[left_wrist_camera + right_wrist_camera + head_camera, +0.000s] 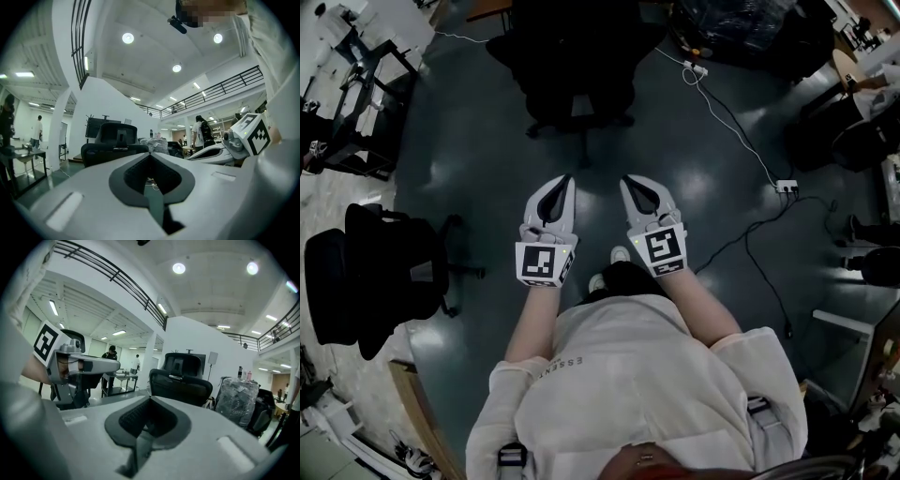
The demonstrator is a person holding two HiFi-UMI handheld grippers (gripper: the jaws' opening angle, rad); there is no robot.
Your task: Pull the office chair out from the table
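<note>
The black office chair (577,66) stands on the dark floor at the top centre of the head view, a short way beyond both grippers. My left gripper (566,180) and right gripper (627,180) are held side by side in front of me and point at the chair. Both are shut with nothing between the jaws, and neither touches the chair. In the left gripper view the chair (112,143) shows beyond the closed tips of the left gripper (149,153). The right gripper view has the chair's back (180,380) straight ahead of the right gripper (150,398).
A second black chair (375,281) stands at the left. A white cable (722,112) runs across the floor to a power strip (786,187) on the right. Desks and stands (356,66) line the upper left. A plastic-wrapped bundle (239,399) sits right of the chair.
</note>
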